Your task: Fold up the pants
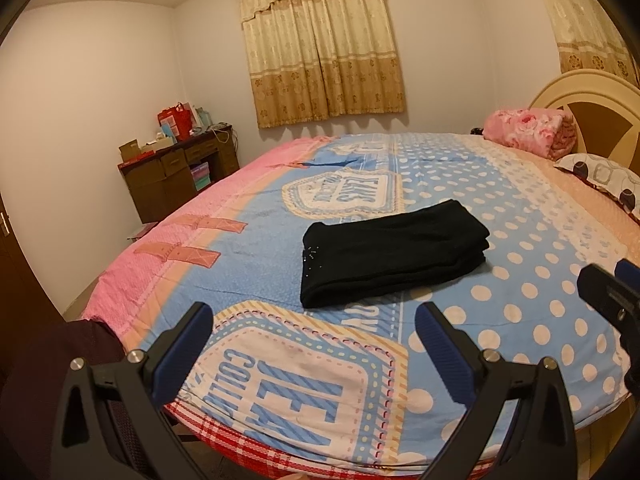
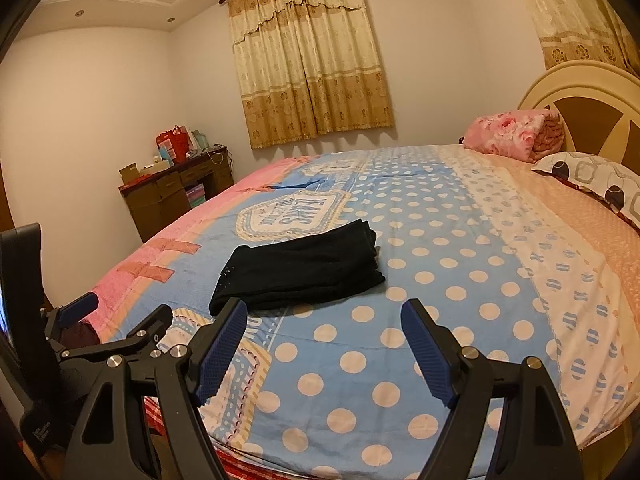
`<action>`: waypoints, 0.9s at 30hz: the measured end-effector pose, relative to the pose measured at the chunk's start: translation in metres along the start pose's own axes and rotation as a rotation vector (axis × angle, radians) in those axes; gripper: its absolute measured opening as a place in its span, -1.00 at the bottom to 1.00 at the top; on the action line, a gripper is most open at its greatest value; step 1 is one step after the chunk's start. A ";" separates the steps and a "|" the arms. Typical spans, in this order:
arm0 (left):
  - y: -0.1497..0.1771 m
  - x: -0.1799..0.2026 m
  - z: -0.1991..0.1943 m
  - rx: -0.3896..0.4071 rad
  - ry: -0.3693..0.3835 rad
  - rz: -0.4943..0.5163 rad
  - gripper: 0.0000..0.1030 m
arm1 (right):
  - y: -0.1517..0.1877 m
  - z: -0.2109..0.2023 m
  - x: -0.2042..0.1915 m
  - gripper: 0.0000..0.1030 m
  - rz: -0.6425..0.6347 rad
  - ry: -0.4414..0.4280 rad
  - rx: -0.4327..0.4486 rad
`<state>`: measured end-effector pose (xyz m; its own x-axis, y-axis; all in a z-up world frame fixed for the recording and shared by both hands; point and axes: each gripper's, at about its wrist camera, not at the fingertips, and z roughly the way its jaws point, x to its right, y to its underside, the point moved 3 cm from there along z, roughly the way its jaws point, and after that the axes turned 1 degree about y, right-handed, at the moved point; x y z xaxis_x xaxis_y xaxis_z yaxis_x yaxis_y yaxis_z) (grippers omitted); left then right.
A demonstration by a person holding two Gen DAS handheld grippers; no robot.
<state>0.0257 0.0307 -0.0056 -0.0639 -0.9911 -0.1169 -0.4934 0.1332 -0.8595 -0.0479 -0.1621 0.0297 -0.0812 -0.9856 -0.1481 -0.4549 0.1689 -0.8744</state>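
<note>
The black pants (image 1: pixel 394 254) lay in a compact, layered rectangle on the bed (image 1: pixel 520 280), so the folding looked finished or close to it. Both the left gripper (image 1: pixel 314 344) and right gripper (image 2: pixel 322 350) hovered near the bed's edge, apart from the cloth, jaws spread wide and empty. Any next move would likely be only a tidying press or withdrawal.

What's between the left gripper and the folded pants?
Only bedspread between the open left gripper and the black pants; left wrist view shows it.
</note>
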 end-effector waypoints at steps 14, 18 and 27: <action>-0.001 -0.005 -0.001 -0.021 -0.015 -0.019 1.00 | 0.001 0.002 0.000 0.56 0.006 -0.001 -0.011; -0.001 -0.006 0.000 -0.022 -0.015 -0.017 1.00 | 0.002 0.002 -0.001 0.56 0.010 -0.003 -0.013; 0.001 -0.003 0.002 -0.032 0.023 -0.024 1.00 | 0.005 0.003 0.000 0.56 0.009 -0.006 -0.018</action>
<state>0.0268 0.0338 -0.0075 -0.0711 -0.9939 -0.0848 -0.5228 0.1095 -0.8454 -0.0479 -0.1611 0.0237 -0.0799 -0.9840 -0.1593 -0.4701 0.1781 -0.8645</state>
